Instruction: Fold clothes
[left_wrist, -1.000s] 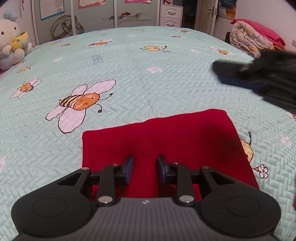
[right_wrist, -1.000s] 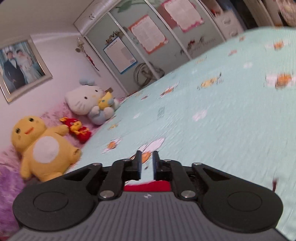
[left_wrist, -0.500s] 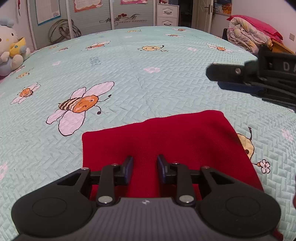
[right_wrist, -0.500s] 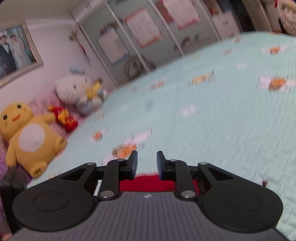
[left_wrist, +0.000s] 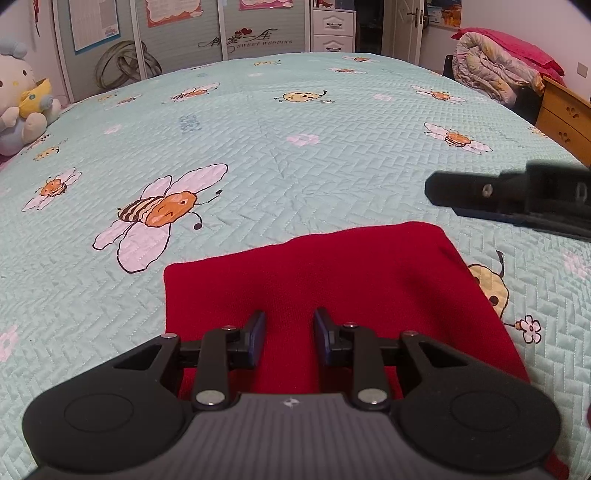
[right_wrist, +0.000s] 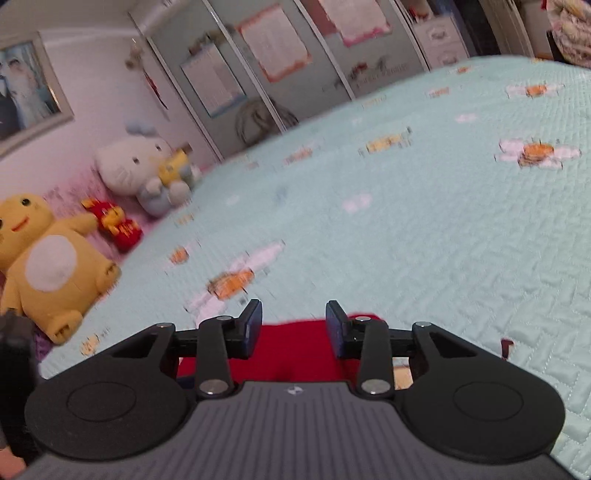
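Red cloth folded on the bed, both tongs empty.
The left tongs (left_wrist: 288, 334) hover part-open over the soft, light red cloth (left_wrist: 332, 288), best pinched at a corner; the right tongs (right_wrist: 293, 326), nearly shut a second ago, have just been opening, nothing gripped between them.

Two low wrist views over one bedspread (left_wrist: 295, 177), red cloth (left_wrist: 332, 288) shared.

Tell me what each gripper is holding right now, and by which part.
Nothing is held. The left gripper hangs open over the folded red cloth. The right gripper, jaws just opened, is empty above its edge.
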